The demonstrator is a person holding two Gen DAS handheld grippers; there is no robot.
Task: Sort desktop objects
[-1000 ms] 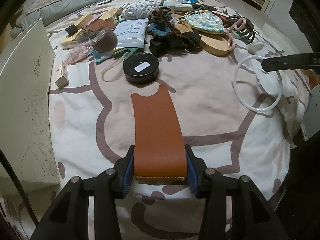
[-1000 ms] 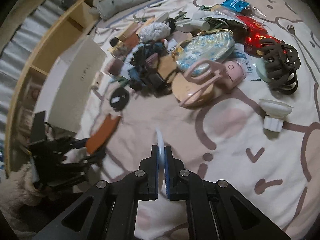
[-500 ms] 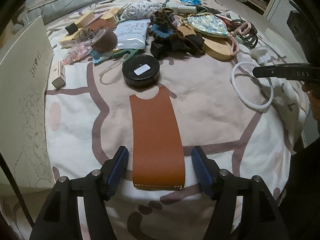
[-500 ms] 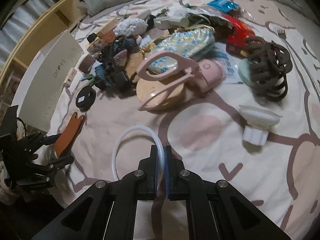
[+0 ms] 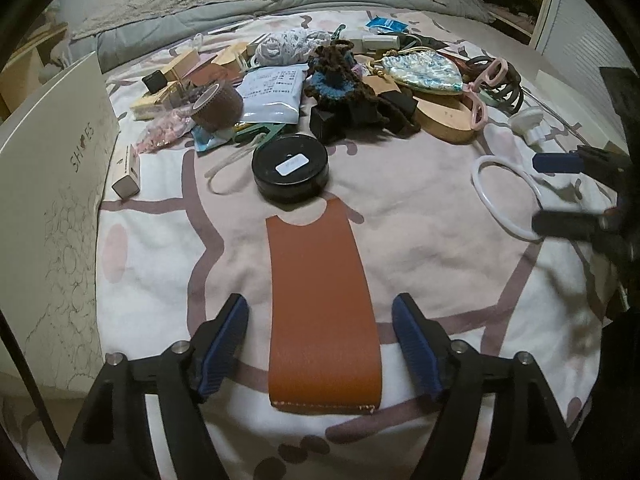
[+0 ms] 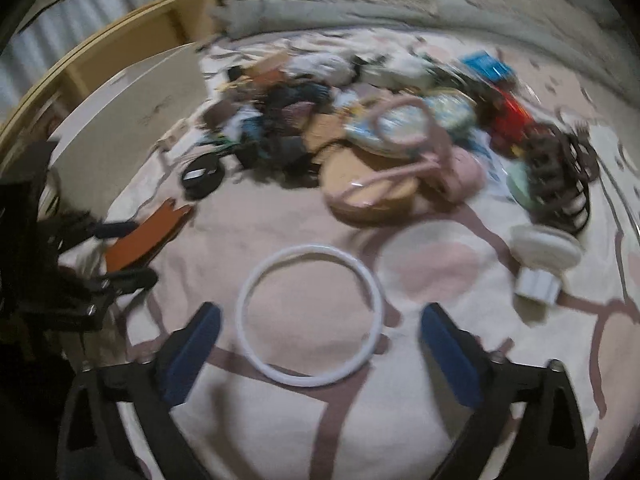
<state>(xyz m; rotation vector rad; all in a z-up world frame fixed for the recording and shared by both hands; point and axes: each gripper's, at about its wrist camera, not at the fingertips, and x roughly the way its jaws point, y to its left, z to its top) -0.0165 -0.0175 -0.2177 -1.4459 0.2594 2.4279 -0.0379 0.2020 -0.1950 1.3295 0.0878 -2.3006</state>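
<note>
My left tongs (image 5: pixel 320 340) squeezed the brown leather sleeve (image 5: pixel 322 308) a second ago. Now they are opening, and the sleeve lies flat on the bedsheet (image 5: pixel 420 216) between the blue pads, touching neither. My right tongs (image 6: pixel 320 344) pinched the white ring (image 6: pixel 308 316) before. Now they are opening wide, and the ring lies loose on the sheet between them.

We're looking down our left claw (image 5: pixel 320 344): matte black angular arms, ribbed blue pads (image 5: pixel 222 346) on the inner faces, small silver screws at the joints, a thin black cable trailing at the left edge. Our right claw (image 6: pixel 318 356) matches it: black frame, blue pads (image 6: pixel 192 354), silver screws.
</note>
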